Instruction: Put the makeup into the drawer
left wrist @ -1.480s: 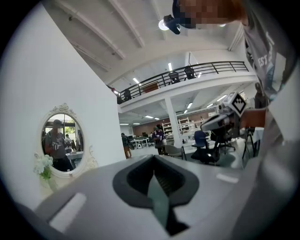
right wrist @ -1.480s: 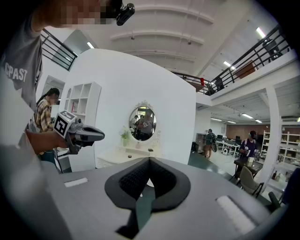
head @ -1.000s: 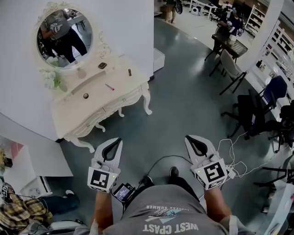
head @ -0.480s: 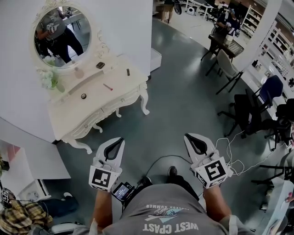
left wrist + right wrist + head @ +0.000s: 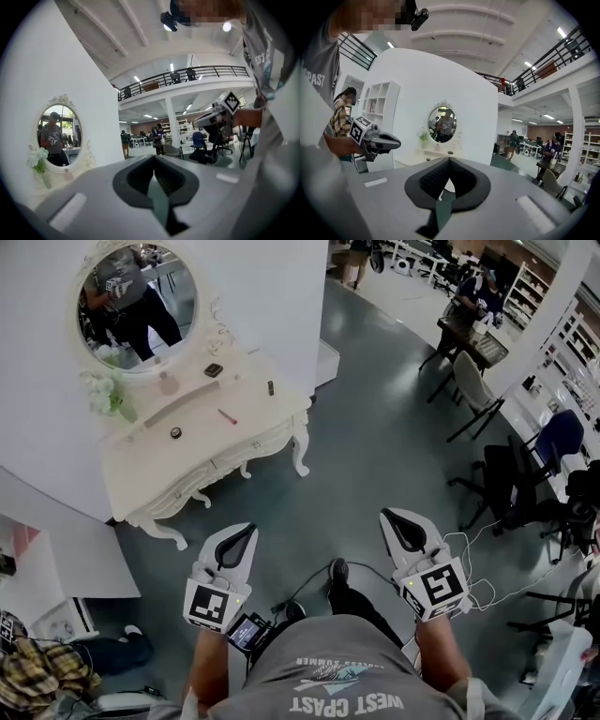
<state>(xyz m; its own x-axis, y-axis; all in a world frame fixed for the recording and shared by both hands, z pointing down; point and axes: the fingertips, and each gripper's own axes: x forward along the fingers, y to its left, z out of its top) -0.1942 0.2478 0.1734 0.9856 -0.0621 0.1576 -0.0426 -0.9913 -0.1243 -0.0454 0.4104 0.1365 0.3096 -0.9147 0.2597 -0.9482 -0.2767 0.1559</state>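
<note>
A white vanity table (image 5: 150, 474) with an oval mirror (image 5: 136, 306) stands at the upper left of the head view. On its top lie a black compact (image 5: 214, 370), a dark stick (image 5: 270, 387), a pink pencil (image 5: 226, 416) and a small round pot (image 5: 175, 432). Its drawers (image 5: 234, 457) are closed. My left gripper (image 5: 246, 529) and right gripper (image 5: 386, 515) hover over the grey floor, well short of the table, both shut and empty. The left gripper view shows the mirror (image 5: 58, 131) beyond its shut jaws. The right gripper view faces the mirror (image 5: 442, 124) and shows the left gripper (image 5: 377, 140).
Chairs (image 5: 473, 381) and a dark desk (image 5: 469, 334) stand at the right, with cables (image 5: 473, 563) on the floor near the right gripper. A white shelf unit (image 5: 42, 568) is at the left, with a person in a plaid shirt (image 5: 33, 676) beside it. Flowers (image 5: 103, 395) stand by the mirror.
The person has stepped forward, one foot now ahead between the grippers. Both grippers stay shut and drift slightly with the body; the table sits a little further right in view.
</note>
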